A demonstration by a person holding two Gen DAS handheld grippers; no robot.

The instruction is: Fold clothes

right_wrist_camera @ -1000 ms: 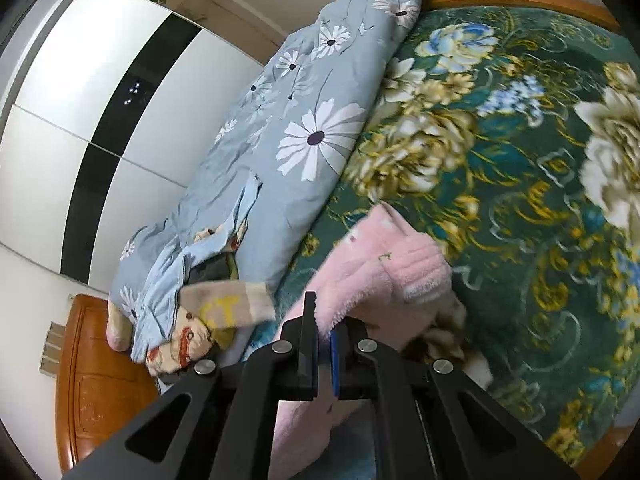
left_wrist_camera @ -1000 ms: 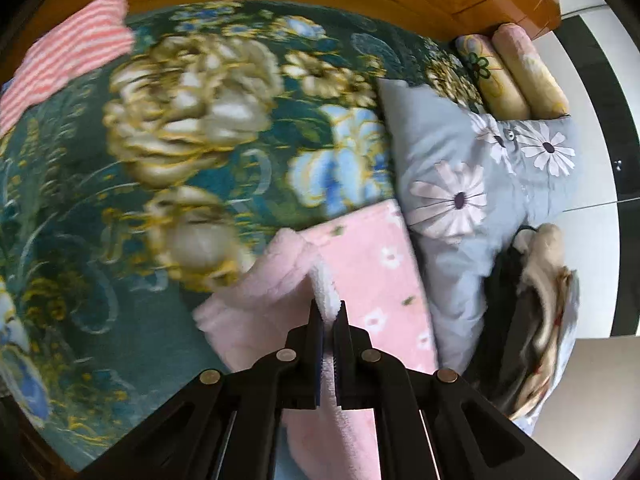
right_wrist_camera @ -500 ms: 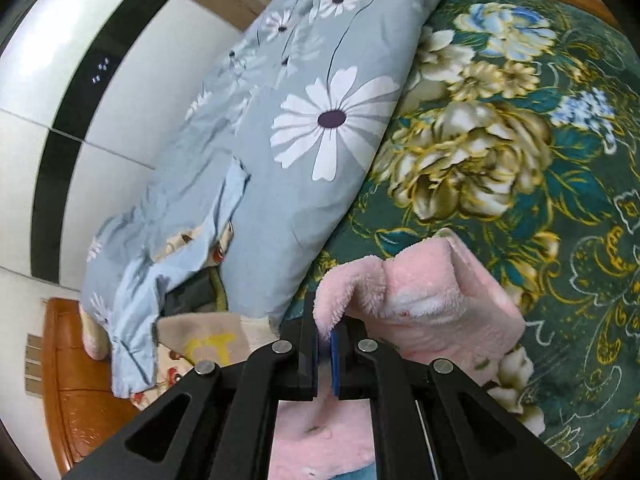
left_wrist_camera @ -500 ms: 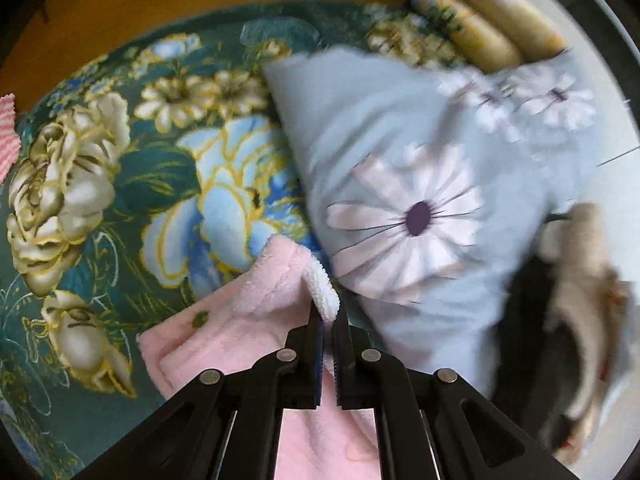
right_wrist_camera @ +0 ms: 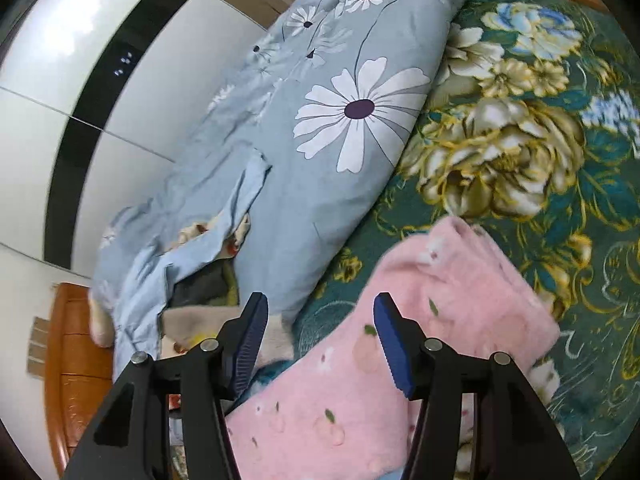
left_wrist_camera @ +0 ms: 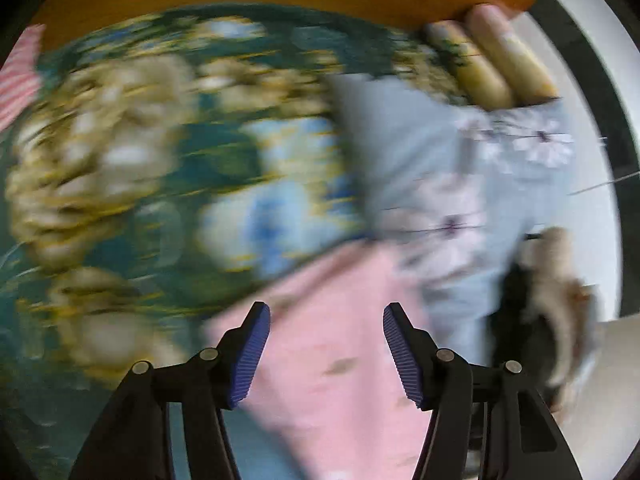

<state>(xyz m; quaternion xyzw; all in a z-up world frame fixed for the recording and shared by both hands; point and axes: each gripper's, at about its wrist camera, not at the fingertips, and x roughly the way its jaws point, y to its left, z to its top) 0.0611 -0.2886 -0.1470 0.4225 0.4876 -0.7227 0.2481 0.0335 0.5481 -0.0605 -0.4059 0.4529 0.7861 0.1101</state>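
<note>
We are keeping our left gripper (left_wrist_camera: 326,348) wide open, with nothing between the blue pads (left_wrist_camera: 250,356), and our right gripper (right_wrist_camera: 320,340) is standing wide open too, gripping nothing. We think both are open because the fold is laid down and the cloth should rest by itself. Just under and beyond the fingers the pink fleece garment (right_wrist_camera: 404,344) is lying on the green floral bedspread (right_wrist_camera: 560,168), folded into a thick pad with several layers at its far edge. It is looking soft and fuzzy, with small peach and leaf prints. Beside it the grey-blue daisy quilt (right_wrist_camera: 320,140) is lying, and other clothes (right_wrist_camera: 208,292) are waiting near the quilt. The left view is very blurred.
</note>
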